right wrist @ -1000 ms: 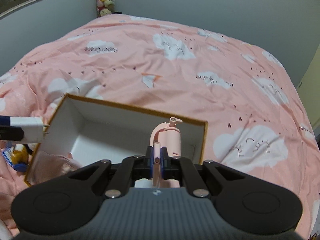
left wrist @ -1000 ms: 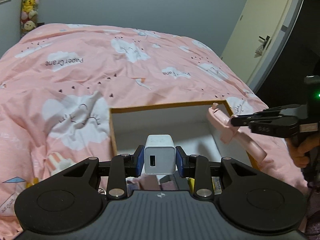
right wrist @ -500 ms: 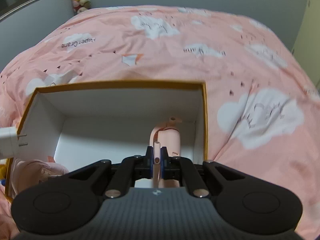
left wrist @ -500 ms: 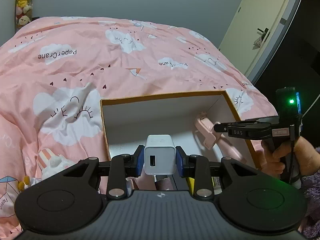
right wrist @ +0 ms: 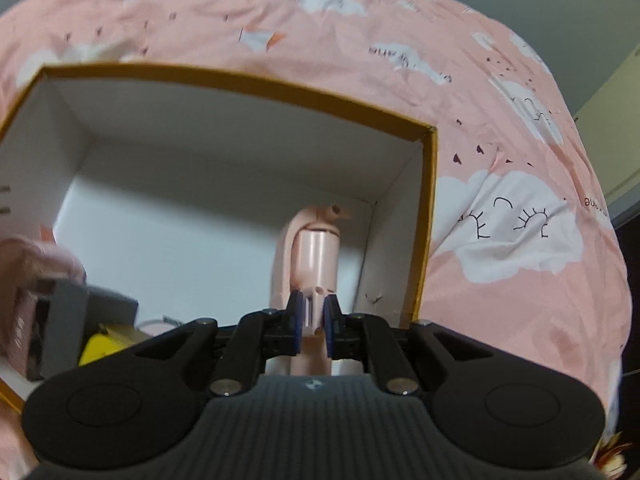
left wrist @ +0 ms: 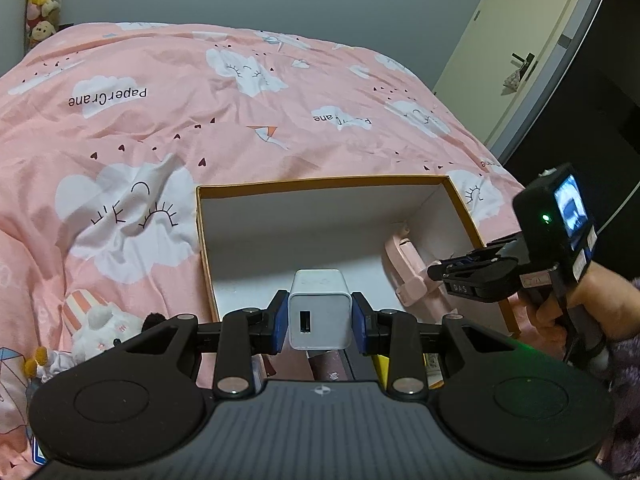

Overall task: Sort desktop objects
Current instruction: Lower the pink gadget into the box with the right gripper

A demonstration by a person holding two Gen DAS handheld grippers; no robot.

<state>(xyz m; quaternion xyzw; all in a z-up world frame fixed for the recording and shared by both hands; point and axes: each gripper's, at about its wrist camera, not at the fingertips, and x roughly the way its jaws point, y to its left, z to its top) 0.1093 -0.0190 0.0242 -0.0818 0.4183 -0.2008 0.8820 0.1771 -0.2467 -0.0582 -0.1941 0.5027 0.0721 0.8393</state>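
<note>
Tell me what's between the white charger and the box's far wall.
Only bare white box floor past the charger, seen in the left wrist view.

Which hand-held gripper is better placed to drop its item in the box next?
Right hand-held gripper: its jaws have just been opening around the pink tool, already down inside the box. The left holds the charger above the near edge.

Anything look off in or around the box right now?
Nothing spilled or damaged. Only oddity: the pink holder lies slanted in the box's right corner, still between the right gripper's just-opening pads. The left gripper holds the white charger squarely.
</note>
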